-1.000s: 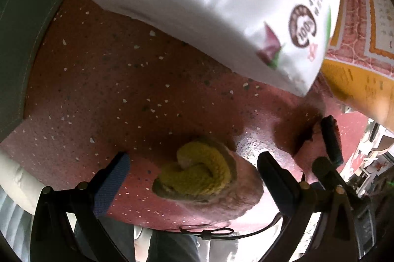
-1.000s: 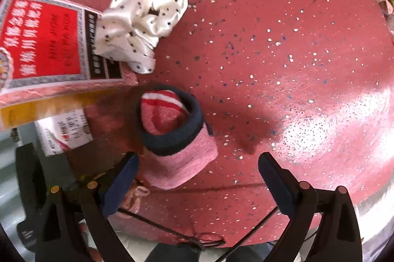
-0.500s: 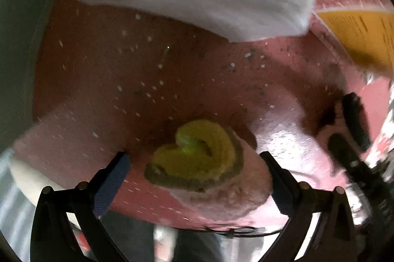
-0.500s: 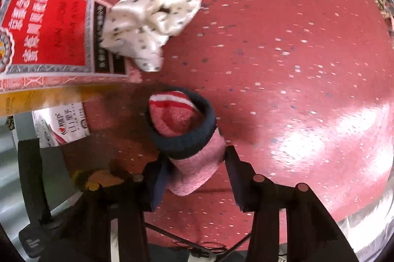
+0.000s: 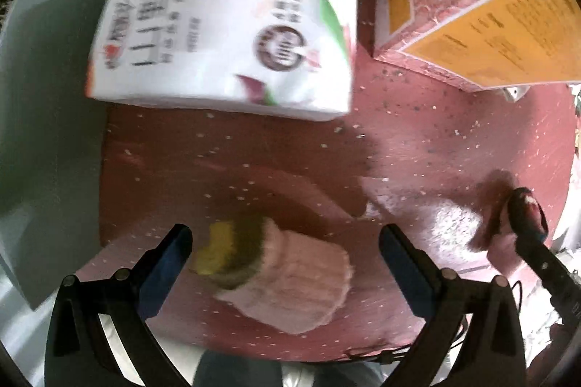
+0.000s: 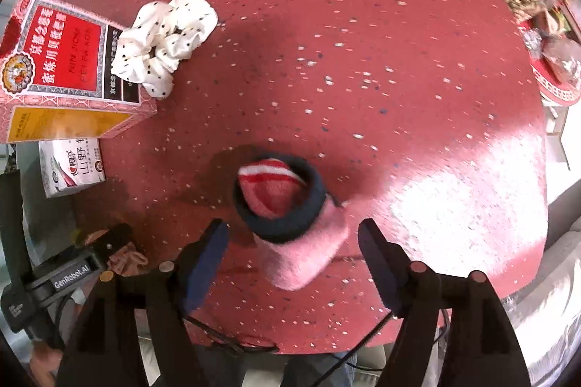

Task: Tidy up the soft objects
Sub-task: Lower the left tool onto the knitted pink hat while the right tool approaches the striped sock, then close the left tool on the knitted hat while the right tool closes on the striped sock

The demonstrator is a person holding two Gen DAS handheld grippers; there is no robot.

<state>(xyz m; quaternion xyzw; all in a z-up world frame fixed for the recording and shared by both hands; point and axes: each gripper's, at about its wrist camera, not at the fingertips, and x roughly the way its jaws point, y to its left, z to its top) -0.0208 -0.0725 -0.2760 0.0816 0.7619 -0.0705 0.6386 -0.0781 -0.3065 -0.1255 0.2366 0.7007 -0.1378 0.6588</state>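
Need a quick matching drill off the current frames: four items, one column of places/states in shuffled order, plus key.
Items
1. pink sock with navy cuff
2. polka-dot scrunchie
3. sock with yellow roll inside
4. red box

Places/states
A. leaning on the red box
B. between the open right gripper fingers
C. yellow side panel, left of the table
D. between the open left gripper fingers

Pairs: 1-B, 2-A, 3-D, 4-C

Right gripper (image 6: 292,250) reopened, pink sock (image 6: 294,223) released
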